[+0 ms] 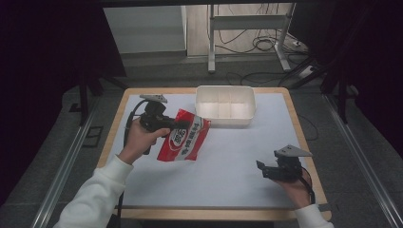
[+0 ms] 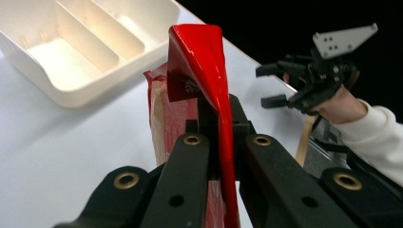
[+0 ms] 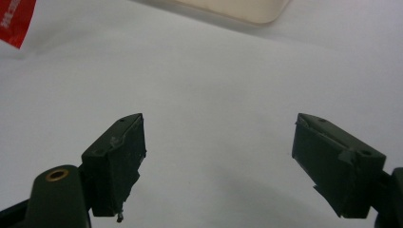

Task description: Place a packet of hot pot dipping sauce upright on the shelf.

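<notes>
A red snack bag (image 1: 184, 137) with white lettering hangs above the white table mat, pinched at its upper edge by my left gripper (image 1: 175, 125), which is shut on it. In the left gripper view the bag's red edge (image 2: 209, 80) stands pressed between the two black jaws of that gripper (image 2: 223, 137). My right gripper (image 1: 263, 168) rests low near the table's front right, open, with nothing between its fingers (image 3: 119, 156). The right gripper (image 2: 271, 85) also appears across the table in the left gripper view. A corner of the red bag (image 3: 16, 21) shows at the top left of the right gripper view.
A white divided bin (image 1: 225, 105) stands at the back middle of the table, just beyond the bag; its compartments (image 2: 81, 52) look empty. The wooden table edge (image 1: 304, 137) frames the white mat. Table legs and cables lie on the floor behind.
</notes>
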Motion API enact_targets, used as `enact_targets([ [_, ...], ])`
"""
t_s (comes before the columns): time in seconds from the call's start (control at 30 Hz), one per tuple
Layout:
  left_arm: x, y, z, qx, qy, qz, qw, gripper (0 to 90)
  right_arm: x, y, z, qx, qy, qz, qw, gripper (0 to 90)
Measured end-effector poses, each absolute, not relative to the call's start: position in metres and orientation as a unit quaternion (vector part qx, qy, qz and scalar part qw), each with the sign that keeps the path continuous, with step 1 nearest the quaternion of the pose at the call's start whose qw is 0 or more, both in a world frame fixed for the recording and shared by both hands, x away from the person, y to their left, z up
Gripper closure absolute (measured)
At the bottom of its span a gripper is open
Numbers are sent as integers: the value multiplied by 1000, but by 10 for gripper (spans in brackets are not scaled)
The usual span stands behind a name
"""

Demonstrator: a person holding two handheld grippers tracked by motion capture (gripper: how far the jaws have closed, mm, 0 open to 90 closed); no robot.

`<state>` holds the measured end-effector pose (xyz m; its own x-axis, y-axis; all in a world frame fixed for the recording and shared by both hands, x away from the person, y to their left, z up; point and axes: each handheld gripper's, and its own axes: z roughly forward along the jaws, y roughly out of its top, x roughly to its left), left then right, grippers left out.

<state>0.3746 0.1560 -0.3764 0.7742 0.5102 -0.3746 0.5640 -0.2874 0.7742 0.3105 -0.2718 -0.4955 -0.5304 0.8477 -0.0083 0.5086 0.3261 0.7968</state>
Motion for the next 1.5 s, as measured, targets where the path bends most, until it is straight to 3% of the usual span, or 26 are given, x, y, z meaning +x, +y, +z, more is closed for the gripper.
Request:
enact_targets([
  [0.9,445,125,-323,809,356,30,468,898,312,-274,-498,437,784,384,217,186],
  [1.5,502,107,-322,798,393,54,453,899,313,-277,-500,444,781,384,214,186],
])
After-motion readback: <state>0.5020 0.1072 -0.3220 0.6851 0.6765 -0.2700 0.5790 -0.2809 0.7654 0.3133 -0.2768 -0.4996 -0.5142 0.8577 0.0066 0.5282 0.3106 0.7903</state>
